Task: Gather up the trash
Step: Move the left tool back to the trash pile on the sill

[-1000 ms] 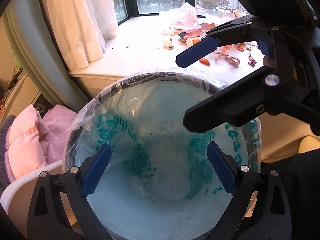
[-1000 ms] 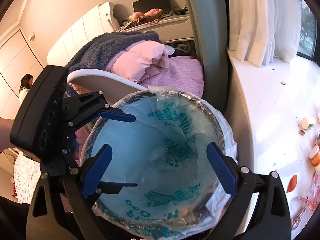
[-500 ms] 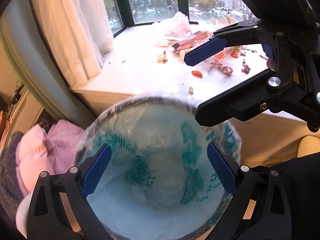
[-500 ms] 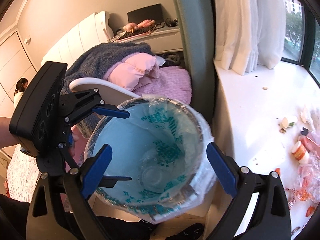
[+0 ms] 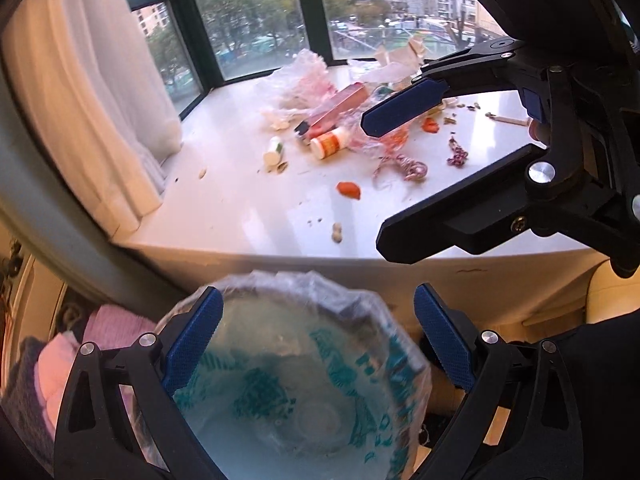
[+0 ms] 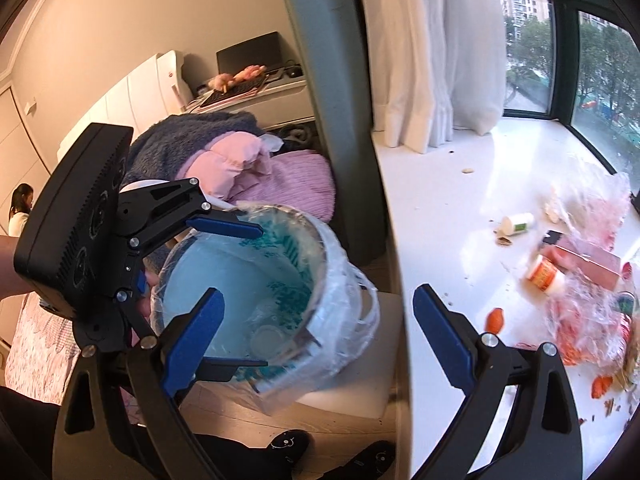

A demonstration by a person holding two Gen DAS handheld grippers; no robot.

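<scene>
Trash strewn on windowsill, right of frame | bin lined with a bag stands left beside the sill, almost bare inside | left gripper wide open, holding nothing, above bin | right gripper wide open, holding nothing | progress: barely begun, bottles, wrappers and scraps all left.

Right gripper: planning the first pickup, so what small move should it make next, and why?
Probably carry the right gripper forward over the white windowsill toward the small orange scrap. Its jaws stand open and hold nothing, the plastic-lined bin sits beside the sill with only a small round piece visible at its bottom, and that scrap lies apart from the tangled pile.
</scene>
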